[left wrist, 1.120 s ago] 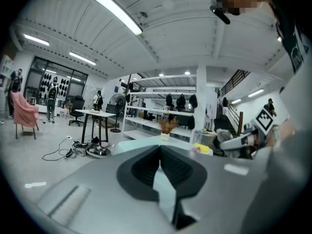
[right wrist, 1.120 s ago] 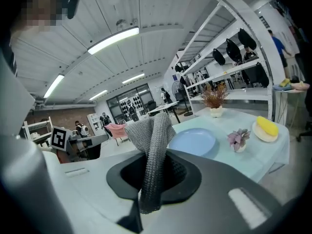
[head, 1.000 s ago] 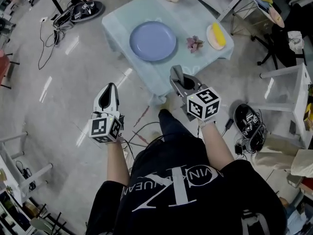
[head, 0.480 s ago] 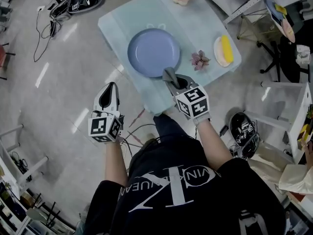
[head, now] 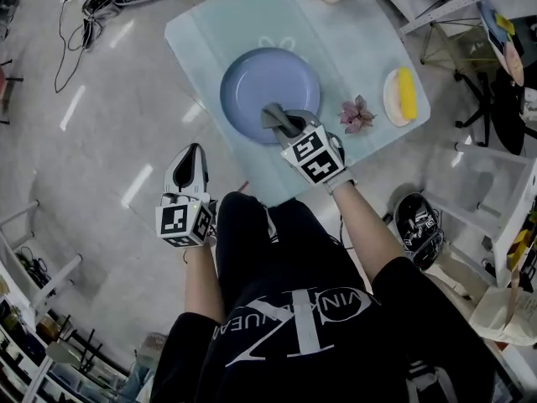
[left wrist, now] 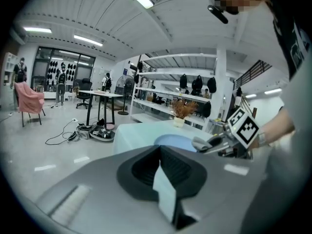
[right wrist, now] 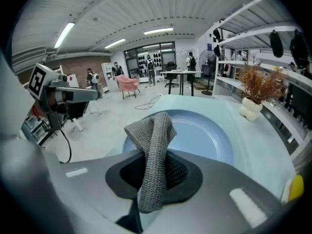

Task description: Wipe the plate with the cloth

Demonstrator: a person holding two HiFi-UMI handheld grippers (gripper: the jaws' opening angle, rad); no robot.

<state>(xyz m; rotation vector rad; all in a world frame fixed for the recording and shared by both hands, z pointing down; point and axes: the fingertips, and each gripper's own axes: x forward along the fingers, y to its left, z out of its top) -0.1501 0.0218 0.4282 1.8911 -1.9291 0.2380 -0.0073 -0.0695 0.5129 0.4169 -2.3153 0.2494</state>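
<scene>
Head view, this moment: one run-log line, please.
right gripper: shut on cloth, over plate near rim | left gripper: shut, empty, over floor | cloth-plate contact: unclear

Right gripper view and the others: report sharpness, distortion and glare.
Right gripper view: grey knitted cloth sharp against the blue plate, fisheye curves the ceiling, corners black. Left gripper view: same fisheye, near jaws soft. Head view: streaks of glare on the floor, edges curved.

The right gripper [head: 284, 124] is reaching forward, carrying the cloth [head: 272, 114] from short of the surface [head: 210, 23] to over the near rim of the plate [head: 267, 78].
</scene>
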